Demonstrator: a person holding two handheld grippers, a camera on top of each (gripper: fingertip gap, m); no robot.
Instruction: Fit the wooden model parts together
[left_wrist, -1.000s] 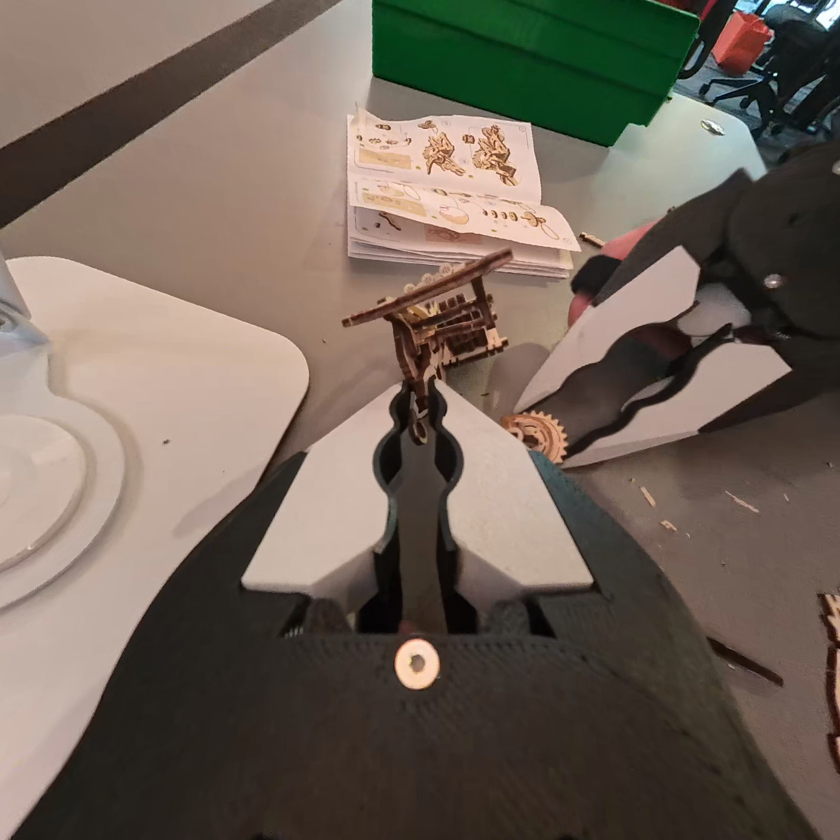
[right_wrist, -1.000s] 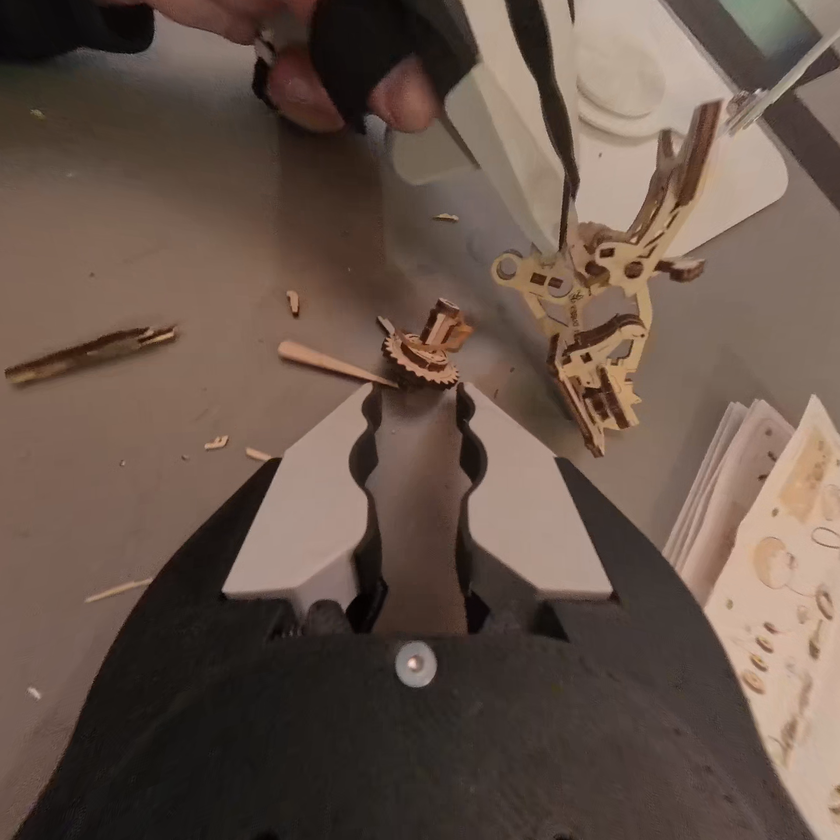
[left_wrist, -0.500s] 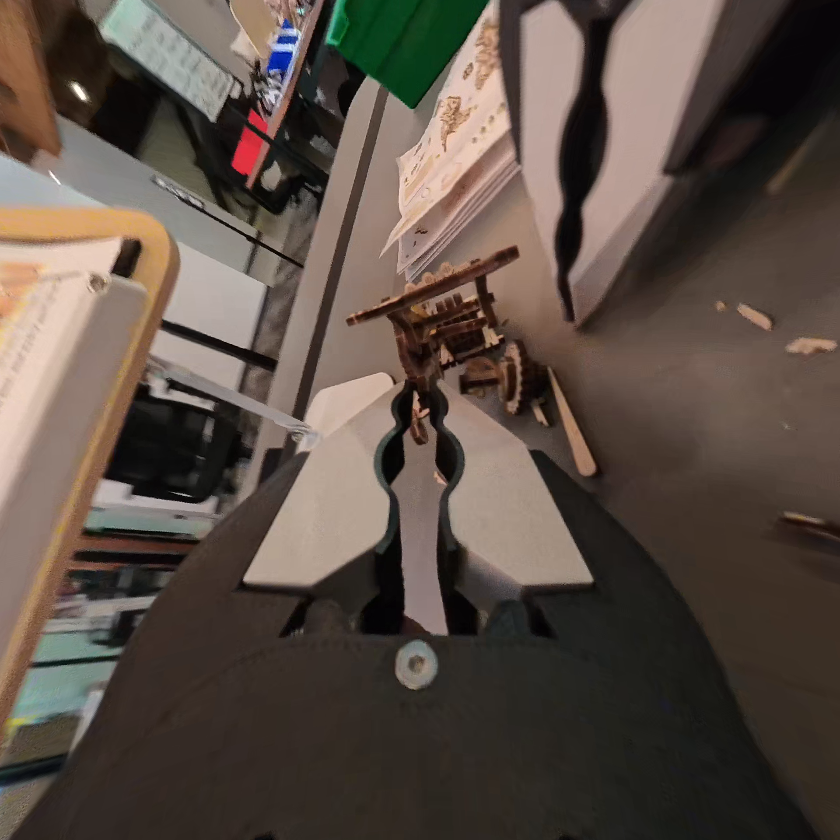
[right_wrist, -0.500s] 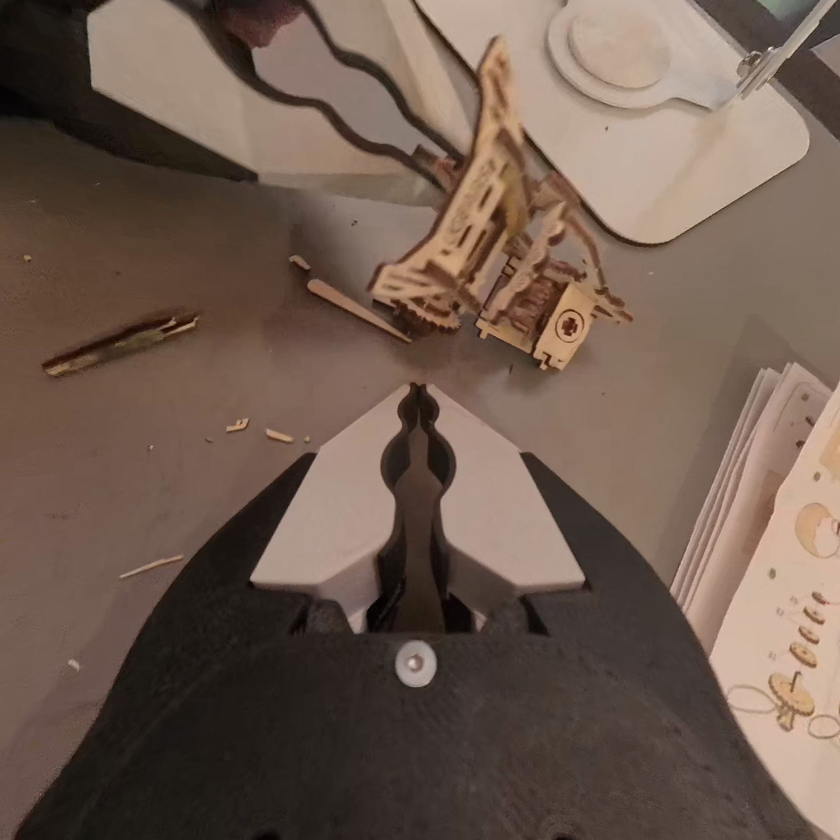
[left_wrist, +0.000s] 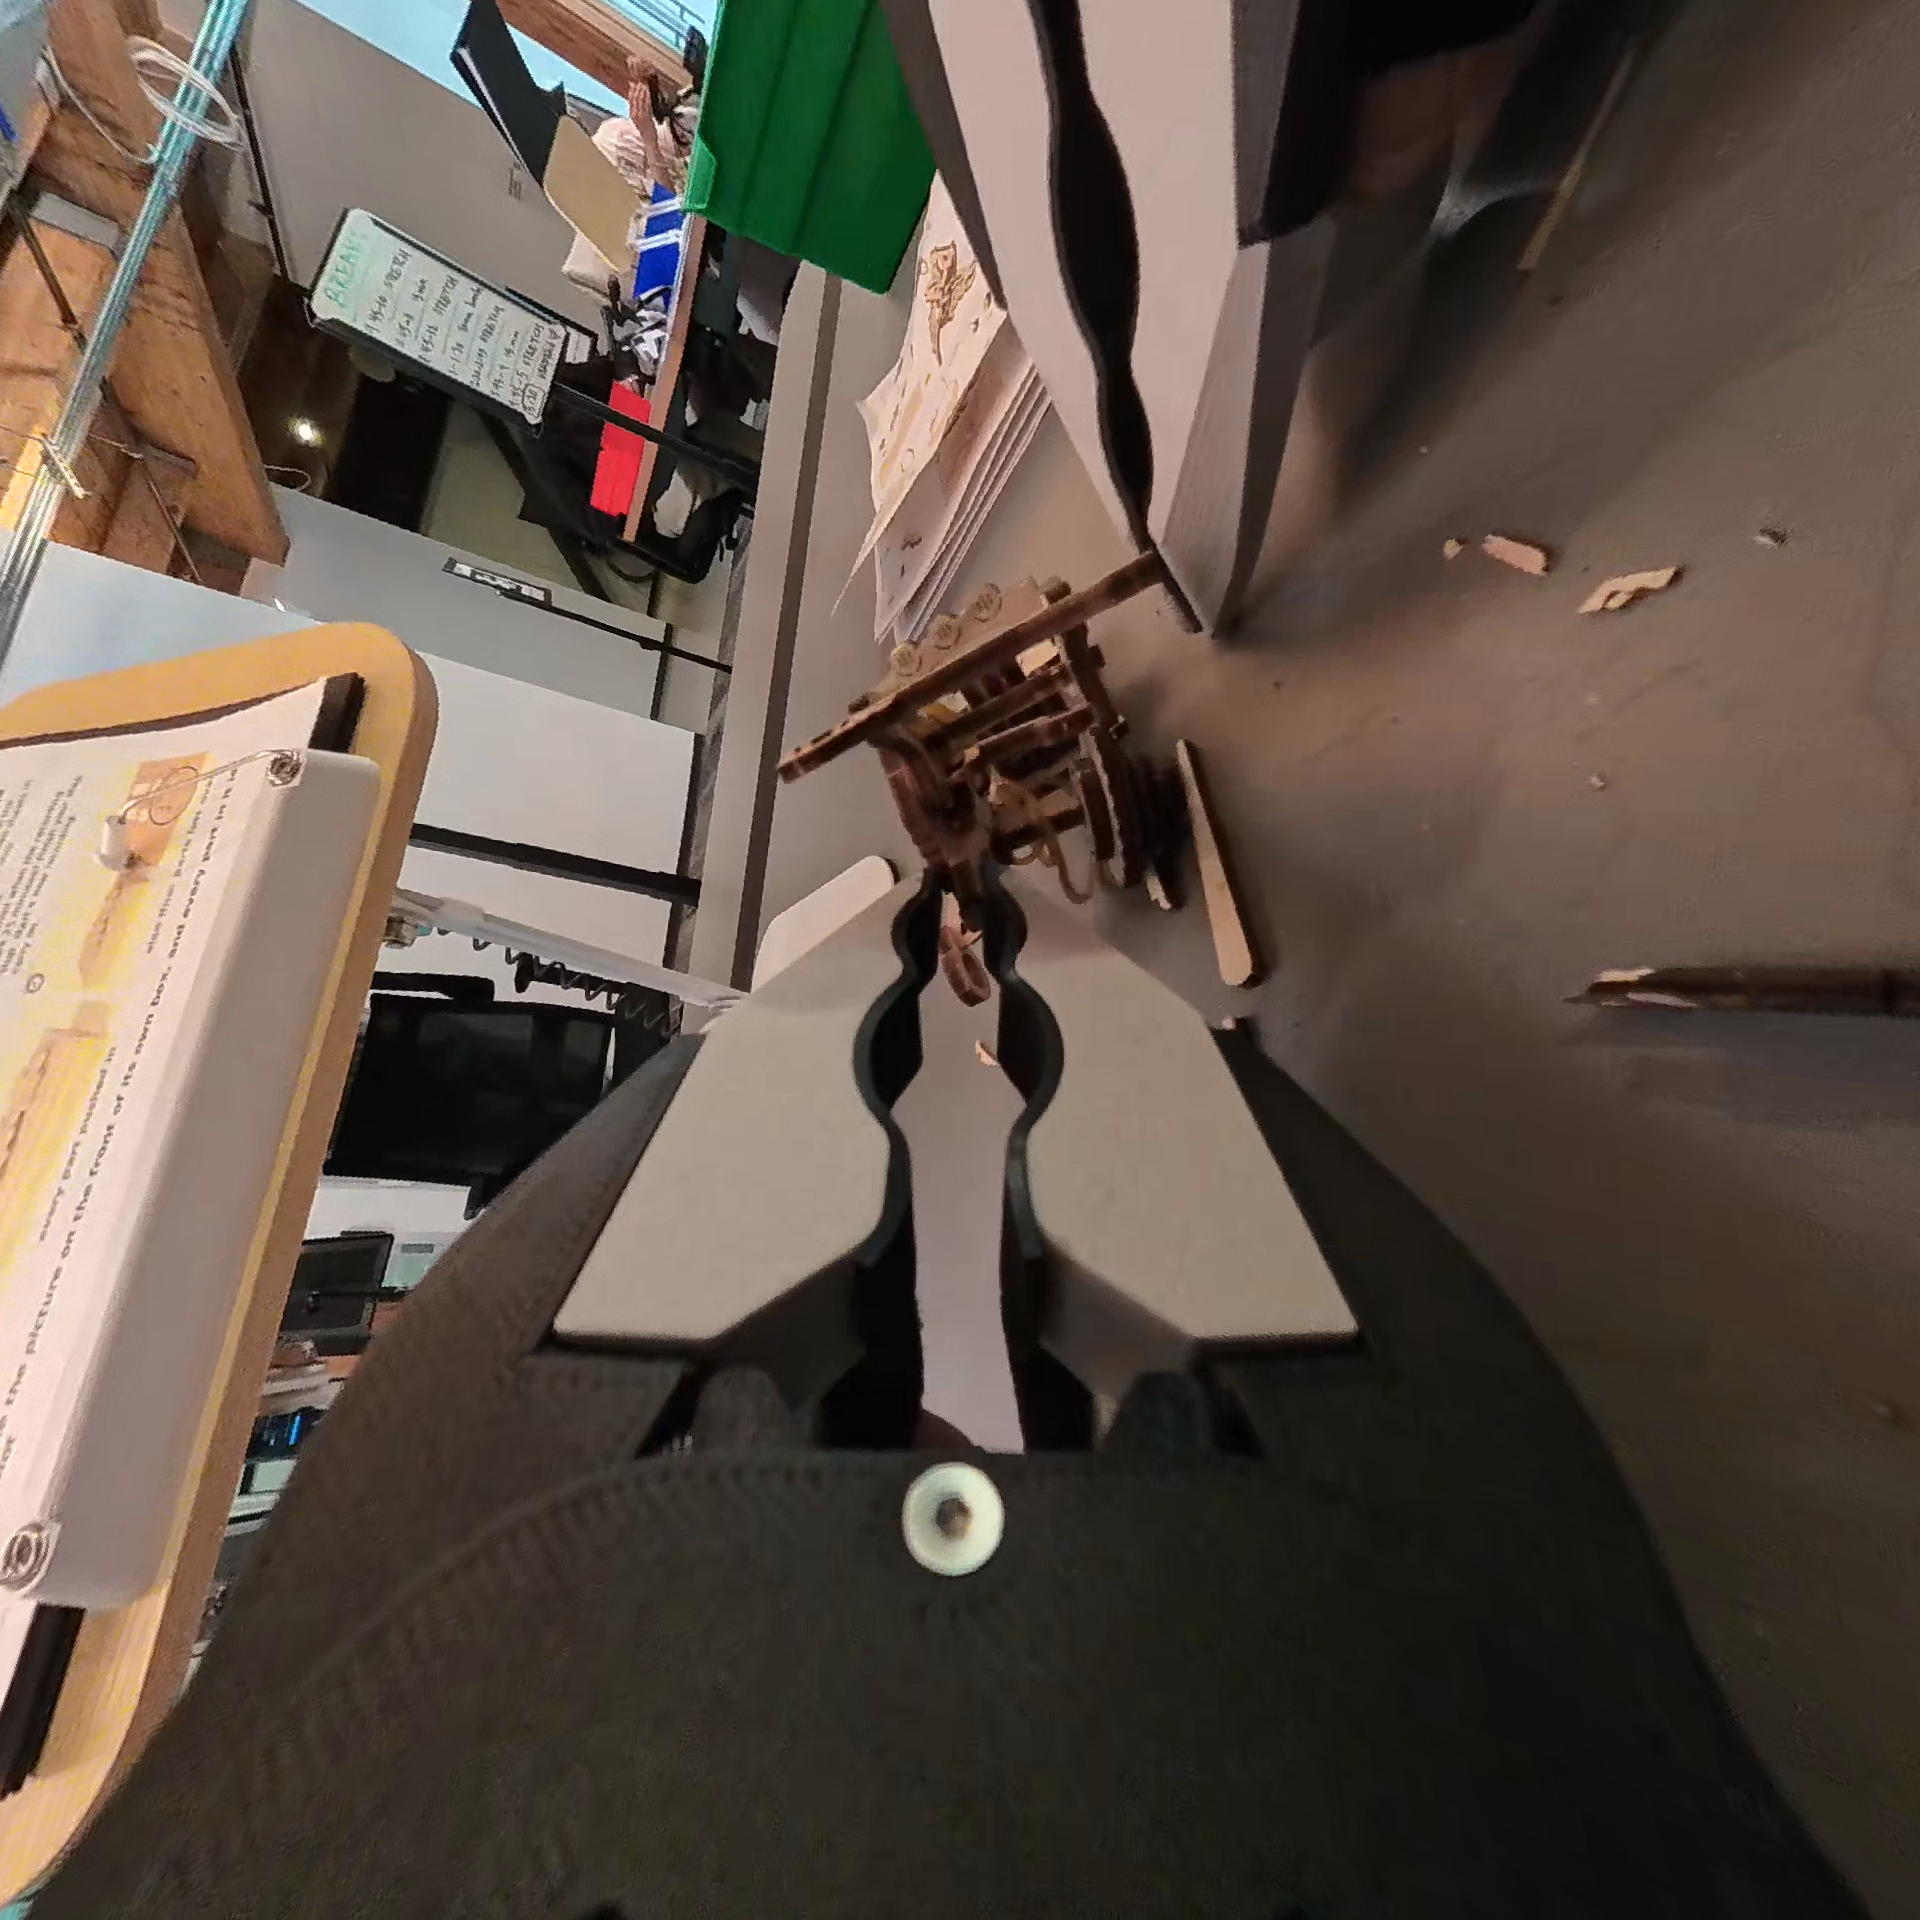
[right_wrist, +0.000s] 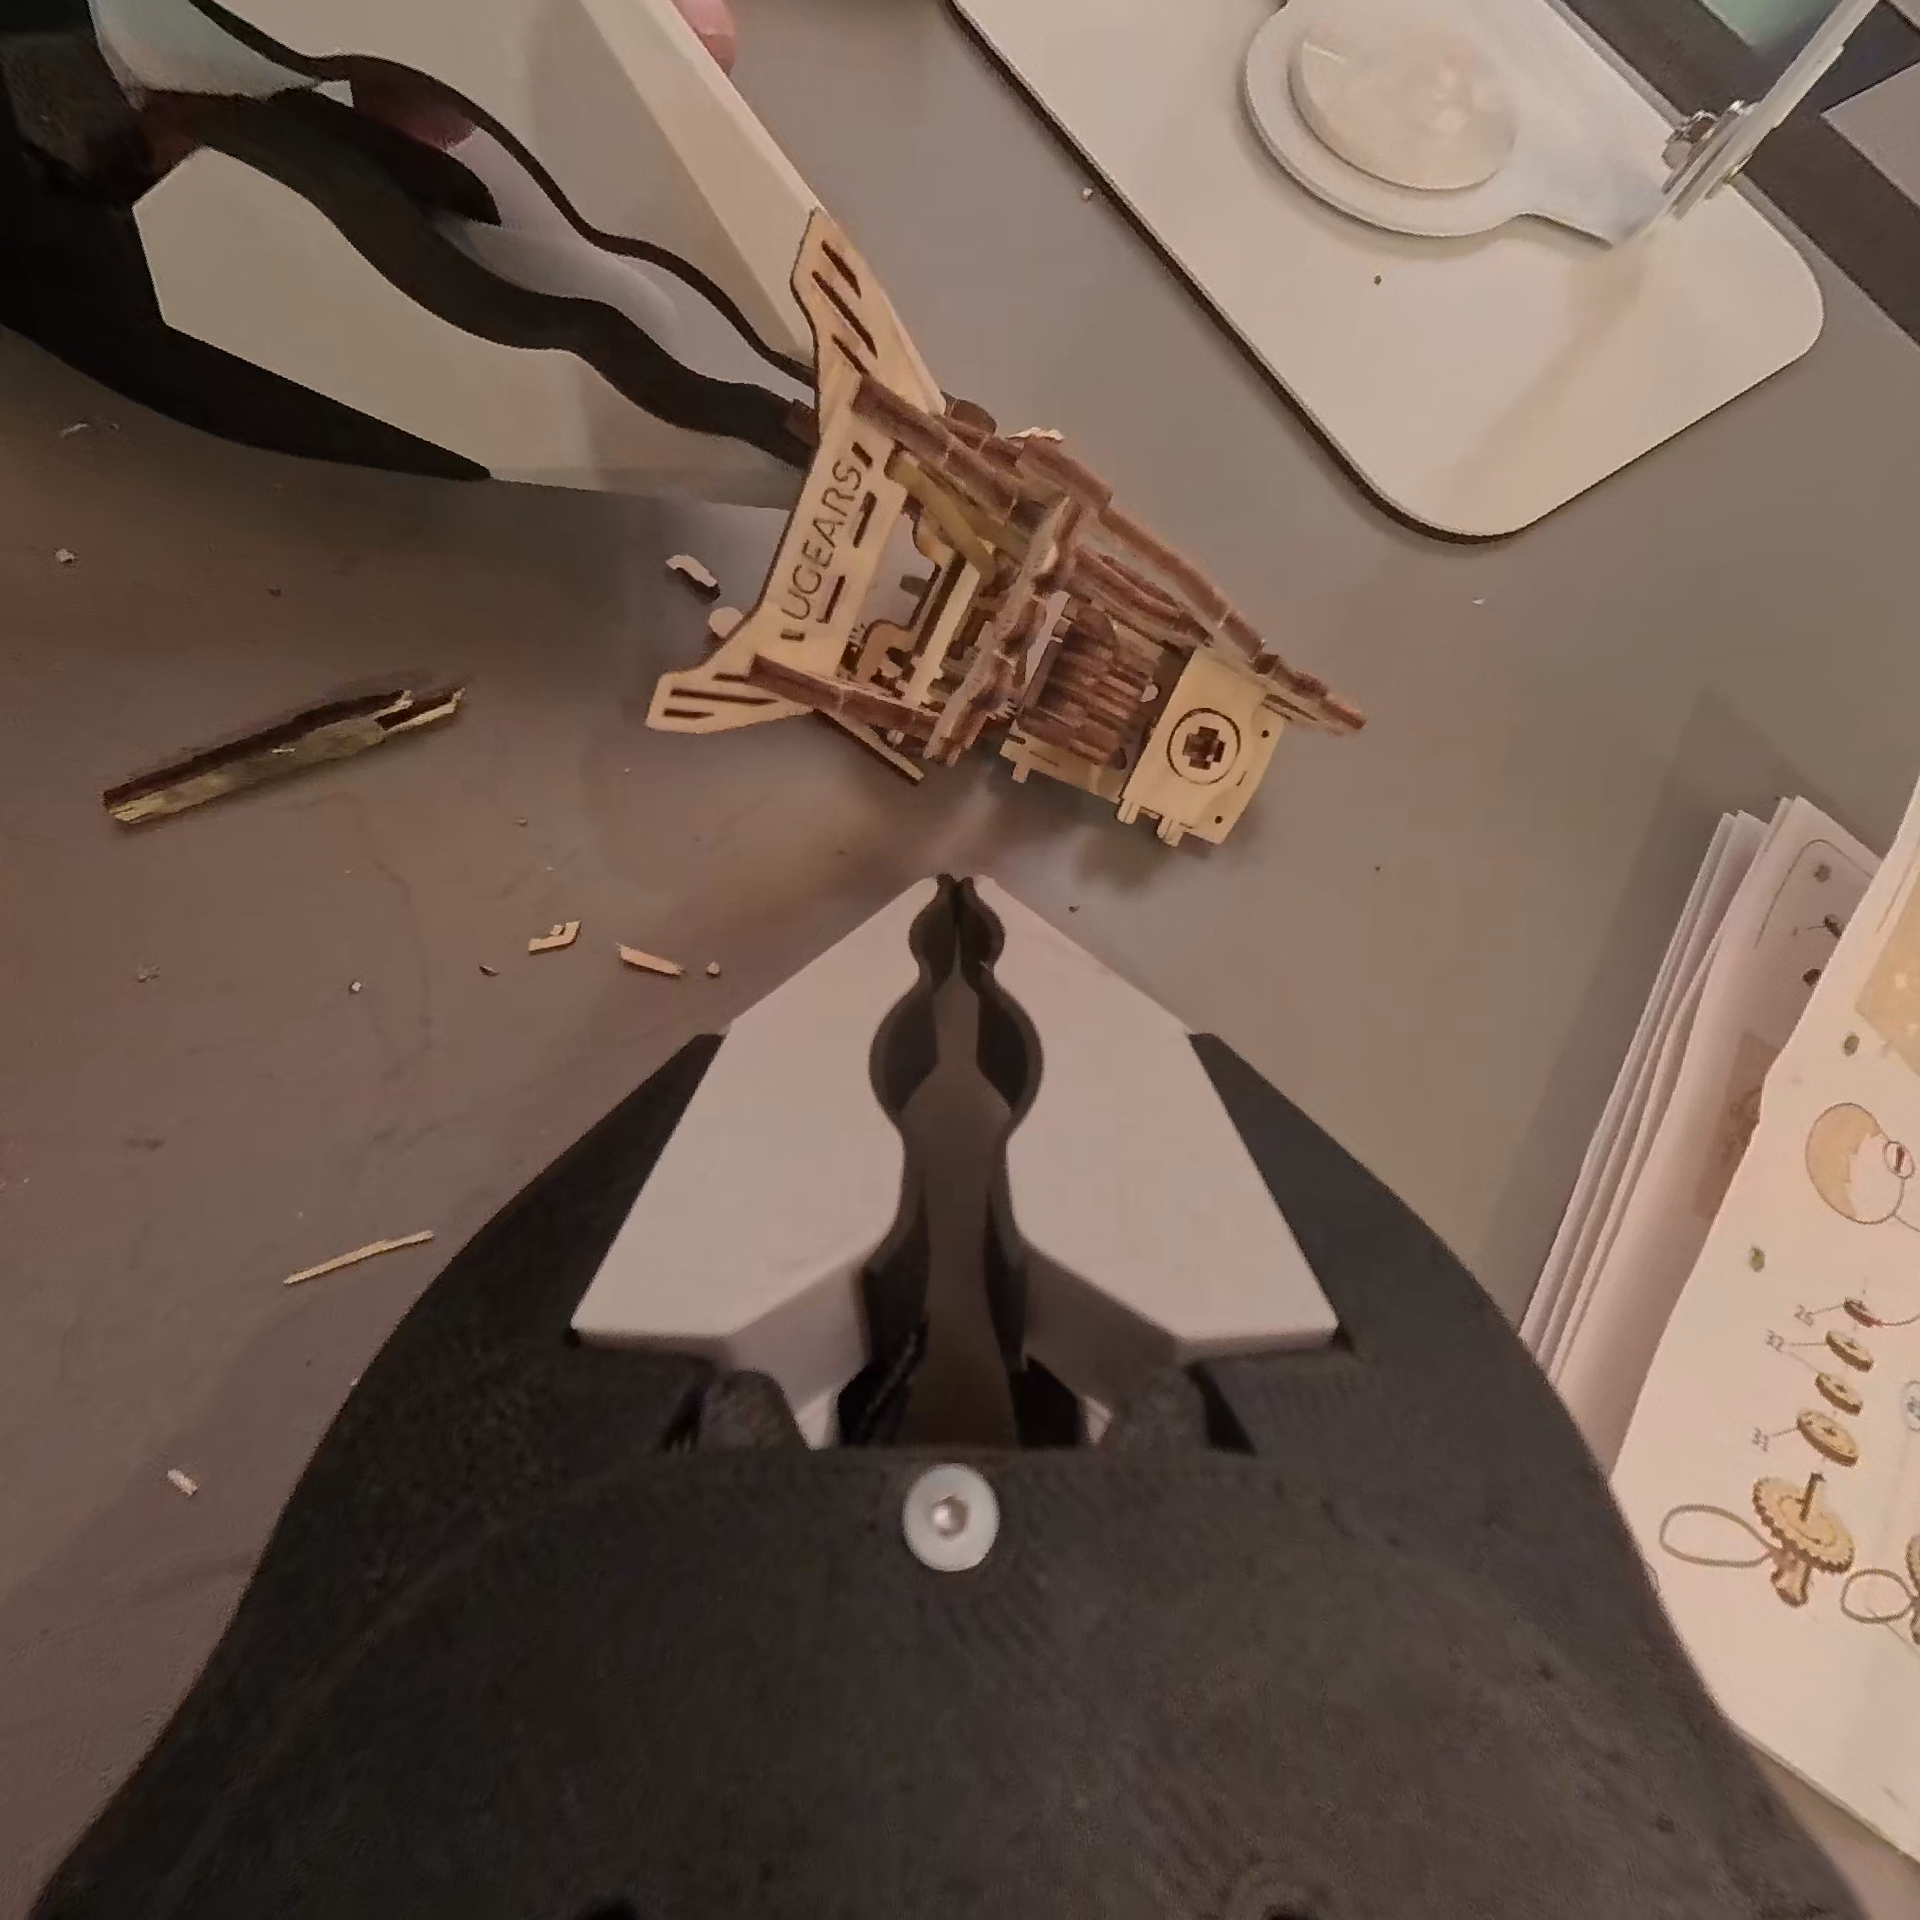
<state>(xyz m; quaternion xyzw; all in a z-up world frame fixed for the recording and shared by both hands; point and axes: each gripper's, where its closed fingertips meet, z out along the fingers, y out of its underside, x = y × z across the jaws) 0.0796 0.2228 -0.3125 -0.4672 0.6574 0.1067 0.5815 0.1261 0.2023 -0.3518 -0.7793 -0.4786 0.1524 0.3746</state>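
The left hand-held gripper (left_wrist: 961, 914) is clamping a thin tab of the pale-and-brown laser-cut wooden model assembly (right_wrist: 977, 613), which is lying tilted on the grey desk (right_wrist: 312, 1039) at the upper centre of the right wrist frame. The right hand-held gripper (right_wrist: 958, 883) is sitting closed on nothing just below the assembly, apart from it.

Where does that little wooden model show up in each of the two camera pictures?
Left wrist view: the wooden model sits just above centre, at the tips of the left gripper.
Right wrist view: it lies above centre on the grey table.
Shared landmark: the instruction booklet.
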